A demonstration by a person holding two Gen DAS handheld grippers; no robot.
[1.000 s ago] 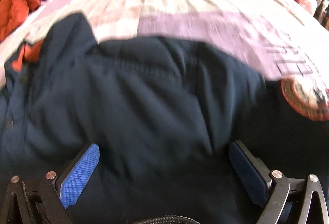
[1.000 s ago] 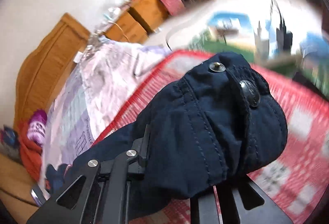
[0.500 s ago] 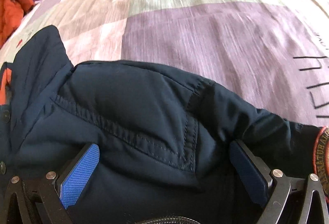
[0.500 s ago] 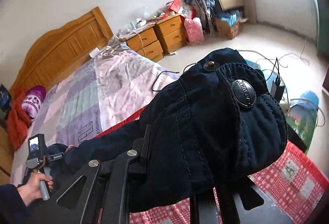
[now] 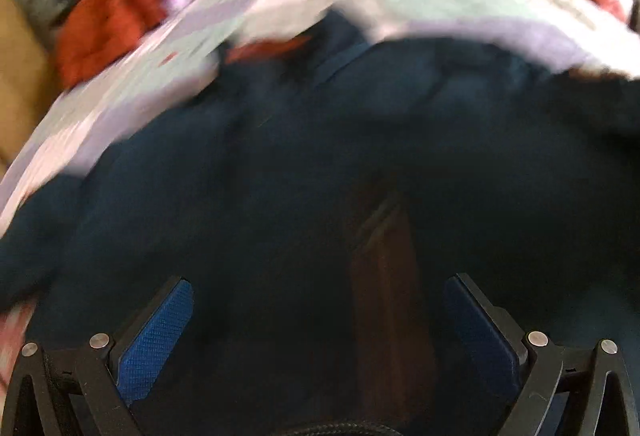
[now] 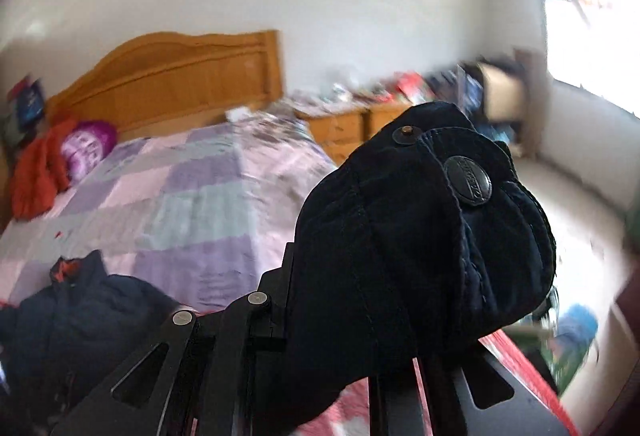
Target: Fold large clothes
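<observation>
The right gripper [image 6: 404, 376] clamps the jacket's cuff [image 6: 420, 236] aloft, its body [image 6: 88, 308] lying lower-left under the open-jawed left gripper [image 5: 320, 340] (nearer).

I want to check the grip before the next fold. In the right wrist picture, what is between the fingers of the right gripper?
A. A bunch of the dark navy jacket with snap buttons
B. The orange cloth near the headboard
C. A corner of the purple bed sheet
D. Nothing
A: the right gripper is closed on a bunch of the navy jacket, whose snap buttons face the camera.
</observation>
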